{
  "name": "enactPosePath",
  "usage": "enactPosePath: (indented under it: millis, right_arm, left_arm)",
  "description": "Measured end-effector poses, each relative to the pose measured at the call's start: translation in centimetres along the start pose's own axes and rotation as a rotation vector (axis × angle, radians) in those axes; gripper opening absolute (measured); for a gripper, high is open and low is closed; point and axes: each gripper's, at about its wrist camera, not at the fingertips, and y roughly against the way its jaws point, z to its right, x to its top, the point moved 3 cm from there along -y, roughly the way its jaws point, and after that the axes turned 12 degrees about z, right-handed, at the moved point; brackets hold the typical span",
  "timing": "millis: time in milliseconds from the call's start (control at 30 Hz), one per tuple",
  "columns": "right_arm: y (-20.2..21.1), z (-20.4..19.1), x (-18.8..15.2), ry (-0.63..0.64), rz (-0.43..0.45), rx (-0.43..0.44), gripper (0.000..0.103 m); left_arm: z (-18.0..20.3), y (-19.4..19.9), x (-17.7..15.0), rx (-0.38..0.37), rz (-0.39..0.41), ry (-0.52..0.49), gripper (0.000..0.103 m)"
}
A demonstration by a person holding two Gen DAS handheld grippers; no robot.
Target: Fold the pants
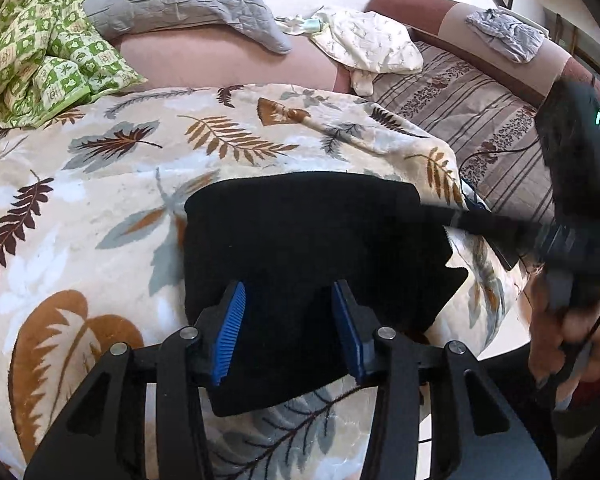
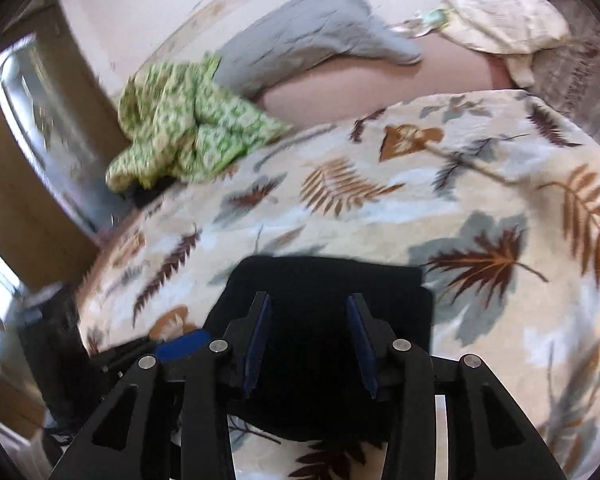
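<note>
The black pants (image 1: 300, 240) lie folded into a compact rectangle on a leaf-patterned blanket (image 1: 80, 208). My left gripper (image 1: 288, 300) is open just above the near part of the pants, its blue pads apart and holding nothing. In the right wrist view the pants (image 2: 324, 280) lie under my right gripper (image 2: 308, 308), which is open and empty over them. The right gripper also shows in the left wrist view (image 1: 560, 240), blurred, at the pants' right edge.
A green checked cloth (image 1: 40, 48), a grey pillow (image 1: 180, 0) and a cream garment (image 1: 372, 44) lie at the back of the bed. A striped sheet (image 1: 480, 120) with a black cable is at the right. A wooden door and a mirror (image 2: 32, 120) stand left of the bed.
</note>
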Motion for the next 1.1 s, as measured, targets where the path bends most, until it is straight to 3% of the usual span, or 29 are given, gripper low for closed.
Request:
enactPosePath:
  millis: [100,233,367,467,633,667,733,767,833,1000,1100]
  right_arm:
    - [0.3,0.6,-2.3,0.079,-0.086,-0.081,0.037]
    - [2.6,2.3,-5.0,0.043,-0.103,-0.083,0.045]
    - [4.1,3.5,-4.2,-0.013,-0.049,-0.109,0.046]
    - [4.2,3.8,-2.8,-0.065,-0.004,-0.077,0.046]
    - [0.5,3.0,-2.3,-0.093,-0.047,-0.044,0.047]
    - [-0.1,2.9,-2.5,-0.100,-0.055,-0.035,0.046]
    - [-0.5,2.6,-2.6,-0.086,-0.032,-0.042,0.032]
    - [-0.4,2.5,-2.5,-0.074,-0.019,-0.053,0.018]
    - [0.2,2.4,-1.8,-0.071,0.008,-0.033,0.009]
    - [1.6,1.5,0.7,0.035,0.063,-0.080,0.008]
    - [1.1,1.9,0.2,0.065,0.034,-0.117,0.008]
  left_arm:
    - [0.0,0.1,0.0,0.000,0.000,0.002,0.043]
    - [0.5,0.1,-0.1,0.001,0.000,-0.016,0.046]
    - [0.9,0.8,0.2,-0.002,0.011,-0.022,0.050]
    - [0.7,1.0,0.6,0.008,0.032,-0.008,0.054]
    - [0.3,0.4,0.5,0.033,0.014,0.000,0.054]
    - [0.2,0.3,0.4,0.036,0.011,0.001,0.054]
    - [0.1,0.0,0.4,0.045,0.008,0.000,0.054]
    - [0.1,0.0,0.3,0.050,0.008,-0.001,0.054]
    - [0.1,-0.3,0.5,0.059,0.006,0.000,0.054]
    - [0.6,-1.3,1.6,0.084,0.009,0.011,0.054]
    - [0.9,-2.0,1.3,0.096,0.002,0.003,0.057]
